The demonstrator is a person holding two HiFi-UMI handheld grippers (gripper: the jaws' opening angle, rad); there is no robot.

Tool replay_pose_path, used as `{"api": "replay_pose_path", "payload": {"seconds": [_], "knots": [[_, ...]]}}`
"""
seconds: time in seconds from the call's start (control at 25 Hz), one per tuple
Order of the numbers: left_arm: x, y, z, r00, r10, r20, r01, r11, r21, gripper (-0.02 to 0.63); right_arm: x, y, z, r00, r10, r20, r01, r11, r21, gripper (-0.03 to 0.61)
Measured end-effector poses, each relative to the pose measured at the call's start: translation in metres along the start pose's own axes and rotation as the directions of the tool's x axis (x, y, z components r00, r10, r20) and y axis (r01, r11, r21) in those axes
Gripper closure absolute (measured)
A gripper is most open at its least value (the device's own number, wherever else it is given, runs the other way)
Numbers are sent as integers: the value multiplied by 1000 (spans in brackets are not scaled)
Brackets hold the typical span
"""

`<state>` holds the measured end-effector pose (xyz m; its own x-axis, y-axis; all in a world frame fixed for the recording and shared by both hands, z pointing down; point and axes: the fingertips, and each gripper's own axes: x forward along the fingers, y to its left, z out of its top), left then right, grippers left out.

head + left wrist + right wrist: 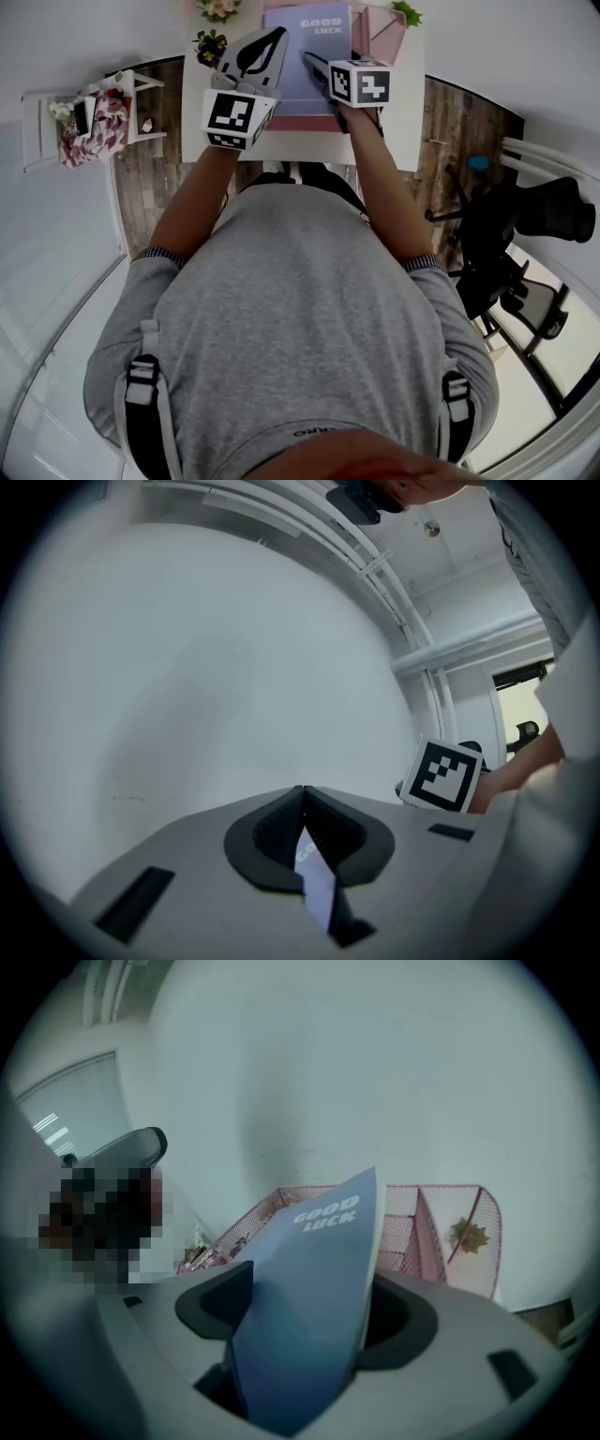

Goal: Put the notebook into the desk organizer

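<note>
A blue notebook (302,58) printed "GOOD LUCK" is held up over the white desk (405,105), just in front of the pink mesh desk organizer (382,26). My left gripper (277,36) is at the notebook's left edge. In the left gripper view its jaws (303,795) meet at the tips, with a sliver of the notebook (315,874) pinched between them. My right gripper (315,64) is at the notebook's right side. In the right gripper view its jaws (314,1288) stand wide apart, with the notebook (309,1288) leaning loosely between them and the organizer (441,1232) right behind.
Small flower pots (210,44) stand at the desk's back left. A white side shelf (103,112) with bits on it is left of the desk. A black office chair (525,225) stands at the right on the wooden floor. The wall rises close behind the organizer.
</note>
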<state>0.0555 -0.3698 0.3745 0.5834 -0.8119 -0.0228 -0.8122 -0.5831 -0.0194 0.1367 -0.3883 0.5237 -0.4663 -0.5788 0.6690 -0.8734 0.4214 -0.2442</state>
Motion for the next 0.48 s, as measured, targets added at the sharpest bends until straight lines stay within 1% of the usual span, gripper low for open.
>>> {"api": "replay_pose_path", "payload": {"seconds": [0.12, 0.28, 0.4, 0.48], "knots": [[2, -1, -1, 1000, -9, -1, 9, 1000, -9, 594, -4, 0, 4, 999, -36, 17, 37, 999, -37, 225], [2, -2, -5, 1000, -17, -3, 17, 1000, -20, 595, 2, 2, 0, 998, -55, 34, 57, 996, -70, 219], [3, -3, -5, 1000, -27, -2, 27, 999, -25, 595, -4, 2, 4, 992, -110, 60, 117, 985, -123, 198], [3, -2, -4, 1000, -31, 0, 31, 999, -27, 595, -8, 3, 7, 988, -136, 74, 146, 978, -147, 195]]}}
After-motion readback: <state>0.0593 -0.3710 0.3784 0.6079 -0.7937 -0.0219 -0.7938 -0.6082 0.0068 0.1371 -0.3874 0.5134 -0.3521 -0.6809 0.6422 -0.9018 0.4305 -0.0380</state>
